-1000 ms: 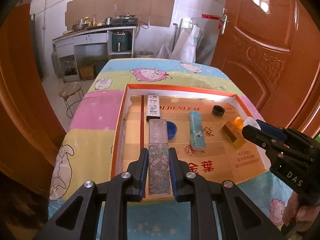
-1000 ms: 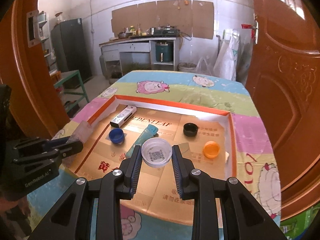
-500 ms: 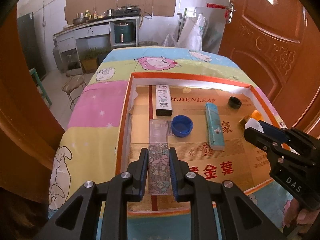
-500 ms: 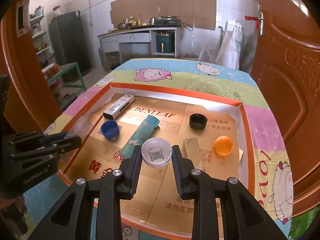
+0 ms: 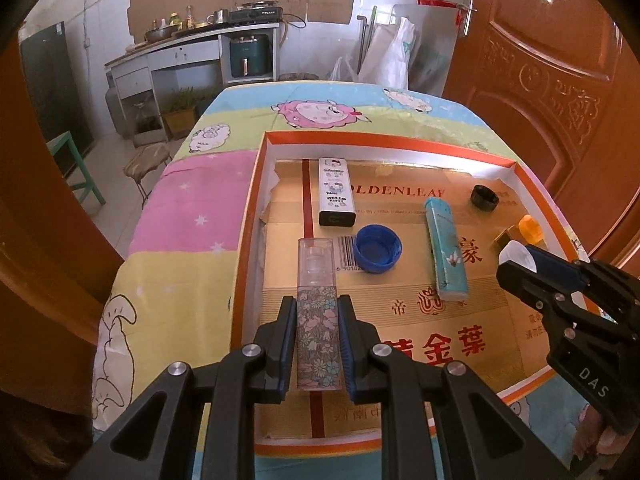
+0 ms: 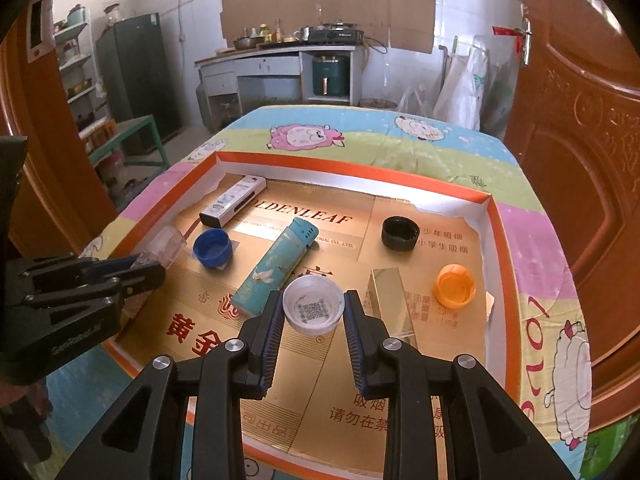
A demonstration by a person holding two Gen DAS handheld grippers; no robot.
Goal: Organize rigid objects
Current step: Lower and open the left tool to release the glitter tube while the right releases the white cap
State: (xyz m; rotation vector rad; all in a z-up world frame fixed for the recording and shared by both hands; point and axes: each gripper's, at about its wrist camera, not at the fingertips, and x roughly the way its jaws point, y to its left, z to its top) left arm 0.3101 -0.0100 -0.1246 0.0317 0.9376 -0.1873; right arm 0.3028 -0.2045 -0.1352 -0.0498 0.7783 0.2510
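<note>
Left gripper [image 5: 318, 344] clamped on floral spray bottle [image 5: 318, 344], clear cap pointing away, over left side of orange-rimmed tray [image 5: 256, 184]. Right gripper [image 6: 313, 310] pinching white cap [image 6: 313, 309], QR code inside, over tray middle. Just beyond: teal lighter [image 6: 276, 266] lying diagonal, gold box [image 6: 392, 300] at right, possibly touching tray floor. Farther: blue cap [image 6: 213, 247], orange cap [image 6: 455, 284], black cap [image 6: 400, 233]. Far left corner: Hello Kitty case [image 5: 336, 192].
</note>
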